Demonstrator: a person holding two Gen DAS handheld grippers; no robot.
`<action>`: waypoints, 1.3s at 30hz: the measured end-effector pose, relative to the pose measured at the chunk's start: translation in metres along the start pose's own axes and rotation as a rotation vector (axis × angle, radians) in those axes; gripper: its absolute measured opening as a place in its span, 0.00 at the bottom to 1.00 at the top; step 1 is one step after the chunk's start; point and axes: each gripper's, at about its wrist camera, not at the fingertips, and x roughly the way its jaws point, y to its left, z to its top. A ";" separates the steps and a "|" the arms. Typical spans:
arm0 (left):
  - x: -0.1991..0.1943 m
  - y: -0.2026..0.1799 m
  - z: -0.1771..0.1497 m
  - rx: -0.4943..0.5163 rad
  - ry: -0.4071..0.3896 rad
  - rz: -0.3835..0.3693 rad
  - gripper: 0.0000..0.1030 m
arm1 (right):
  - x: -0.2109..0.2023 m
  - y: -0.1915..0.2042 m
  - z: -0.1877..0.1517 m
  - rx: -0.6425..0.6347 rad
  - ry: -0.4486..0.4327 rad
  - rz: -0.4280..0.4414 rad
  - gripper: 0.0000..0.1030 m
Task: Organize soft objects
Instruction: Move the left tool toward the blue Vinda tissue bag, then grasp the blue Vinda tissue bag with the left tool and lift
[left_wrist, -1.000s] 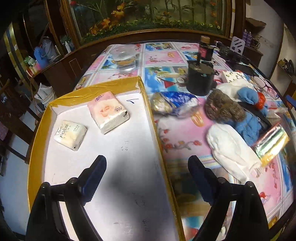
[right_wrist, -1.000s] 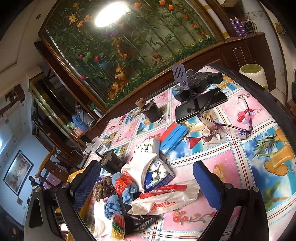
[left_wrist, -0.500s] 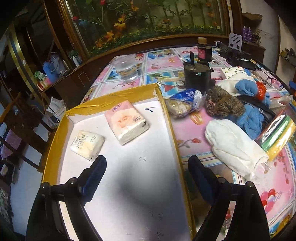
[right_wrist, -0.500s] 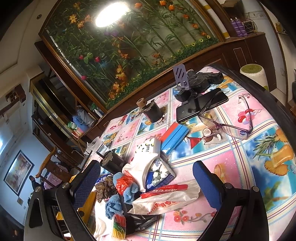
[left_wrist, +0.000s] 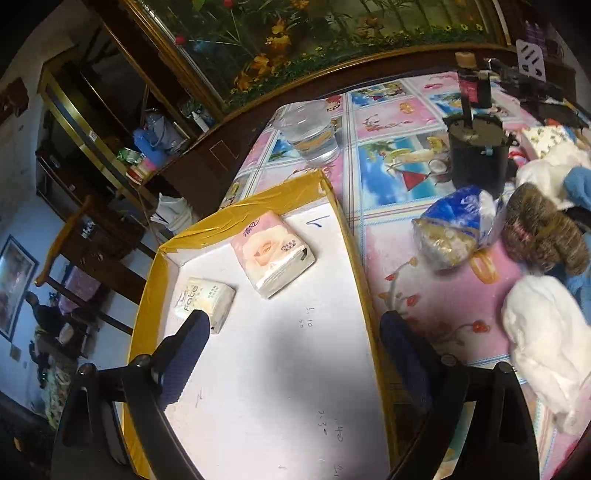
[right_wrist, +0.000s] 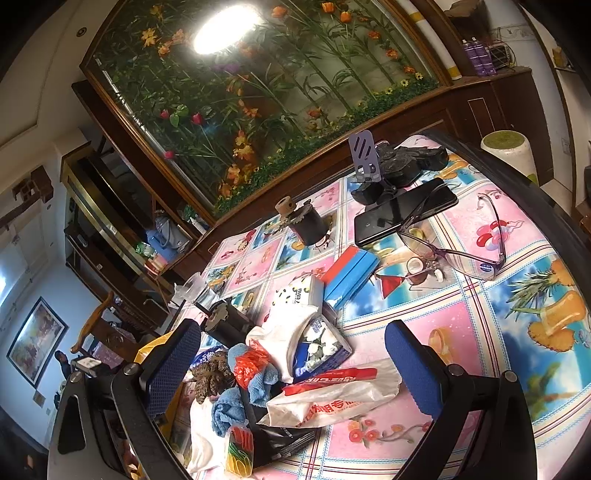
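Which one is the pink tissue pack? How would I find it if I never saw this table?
Look for the big white tray with yellow taped edges on the flowery table. Two tissue packs lie inside near its far end. The pink tissue pack is the bigger, farther one with a rose picture; the small cream pack beside it says "face".

Left gripper (left_wrist: 291, 347): black angular frame, two fingers faced with dark blue textured pads (left_wrist: 184, 354). Right gripper (right_wrist: 291, 365): matching black frame, brighter blue dimpled pads (right_wrist: 410, 363), round silver screws.
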 end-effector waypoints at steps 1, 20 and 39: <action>-0.012 0.002 0.004 0.002 -0.041 -0.034 0.91 | 0.000 0.000 0.000 0.000 0.000 0.001 0.99; 0.042 -0.069 0.087 0.201 0.200 -0.443 0.69 | -0.004 0.004 0.000 0.000 -0.008 0.021 0.99; -0.035 -0.005 -0.006 -0.104 0.004 -0.692 0.33 | -0.006 -0.004 0.002 0.030 -0.007 0.017 0.99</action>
